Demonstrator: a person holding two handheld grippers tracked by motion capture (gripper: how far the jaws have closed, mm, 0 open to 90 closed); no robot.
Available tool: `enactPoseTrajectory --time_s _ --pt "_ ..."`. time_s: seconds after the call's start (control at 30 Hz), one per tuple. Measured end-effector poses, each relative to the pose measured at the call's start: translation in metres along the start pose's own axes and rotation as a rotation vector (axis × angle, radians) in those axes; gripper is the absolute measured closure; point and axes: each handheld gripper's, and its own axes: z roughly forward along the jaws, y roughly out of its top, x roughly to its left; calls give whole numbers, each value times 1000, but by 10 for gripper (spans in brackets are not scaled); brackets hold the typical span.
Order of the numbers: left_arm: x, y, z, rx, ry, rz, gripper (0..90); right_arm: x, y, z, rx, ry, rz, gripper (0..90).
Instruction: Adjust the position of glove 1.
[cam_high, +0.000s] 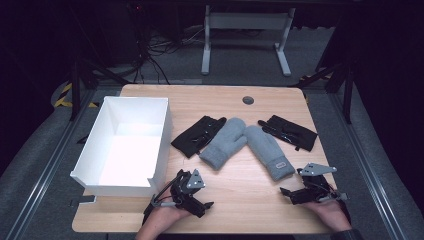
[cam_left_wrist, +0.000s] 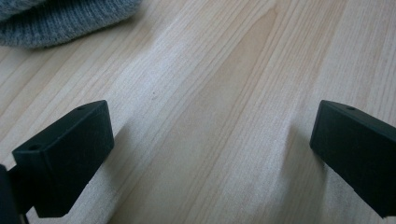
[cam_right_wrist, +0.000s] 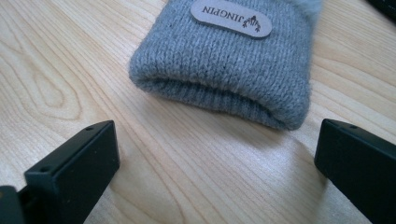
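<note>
Two grey knitted mittens lie in a V at the table's middle, the left mitten (cam_high: 224, 142) and the right mitten (cam_high: 267, 150). A black glove (cam_high: 197, 135) lies to their left and another black glove (cam_high: 289, 131) to their right. My left gripper (cam_high: 196, 190) rests low near the front edge, open, with bare wood between its jaws (cam_left_wrist: 210, 154); the left mitten's edge (cam_left_wrist: 56, 18) shows far up left. My right gripper (cam_high: 292, 181) is open just short of the right mitten's cuff (cam_right_wrist: 224, 74), which bears a label (cam_right_wrist: 231, 16); nothing is between its jaws (cam_right_wrist: 215, 163).
A white open box (cam_high: 162, 145) stands on the left part of the wooden table (cam_high: 240, 205), with a cut-out in its near wall. A round grommet (cam_high: 248, 100) sits near the far edge. Table legs and cables lie on the floor beyond.
</note>
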Motion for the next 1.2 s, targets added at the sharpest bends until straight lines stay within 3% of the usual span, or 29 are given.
enactPoseTrajectory --time_s 0.47,0.63,0.73,1.07,1.1,1.2 --pt "4 2 1 2 -9 13 1 0 1 -5 25 -2 -2 7" --pt "5 2 2 0 -9 8 2 -1 9 -14 -3 -25 -15 19" --pt "5 2 2 -1 -8 8 2 -2 15 -16 -17 -14 -28 29" --pt "6 2 2 0 -10 9 1 -7 40 -15 -83 36 -26 162" --pt "6 2 2 0 -9 9 1 -7 47 -14 -93 56 -22 220" --pt "5 2 1 -1 -8 8 2 -8 51 -13 -100 77 -29 285"
